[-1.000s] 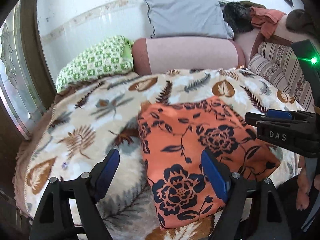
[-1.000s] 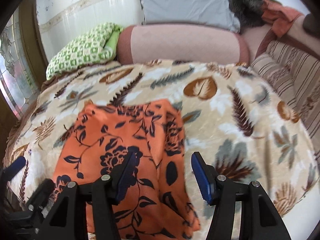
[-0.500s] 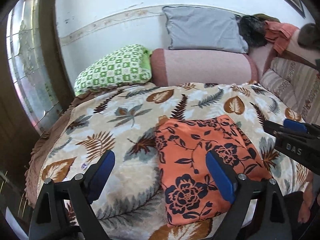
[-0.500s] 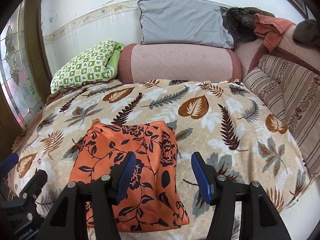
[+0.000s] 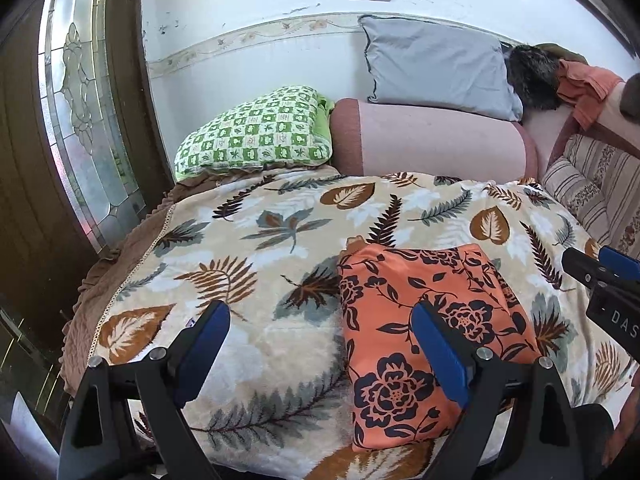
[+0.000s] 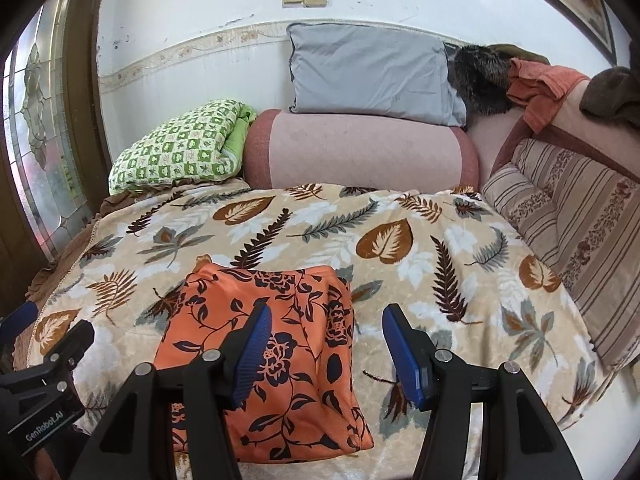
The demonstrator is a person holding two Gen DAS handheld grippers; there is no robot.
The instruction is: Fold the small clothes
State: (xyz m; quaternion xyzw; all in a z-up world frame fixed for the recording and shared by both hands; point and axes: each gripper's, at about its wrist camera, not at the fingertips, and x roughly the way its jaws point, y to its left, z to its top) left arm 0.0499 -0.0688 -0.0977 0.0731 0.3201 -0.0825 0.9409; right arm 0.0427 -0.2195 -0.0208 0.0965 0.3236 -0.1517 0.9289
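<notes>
An orange garment (image 5: 424, 344) printed with dark navy flowers and vines lay on a beige blanket (image 5: 280, 240) patterned with brown, grey and white leaves and ferns. Both grippers had black frames with blue pads (image 6: 252, 356). Behind were a green-and-white checked quilt (image 5: 256, 136), a pink bolster (image 5: 432, 140) with darker rose ends, a plain grey pillow (image 5: 432, 68), and a cushion (image 6: 568, 216) striped in beige and brown. The wall (image 6: 200, 4) was white.
</notes>
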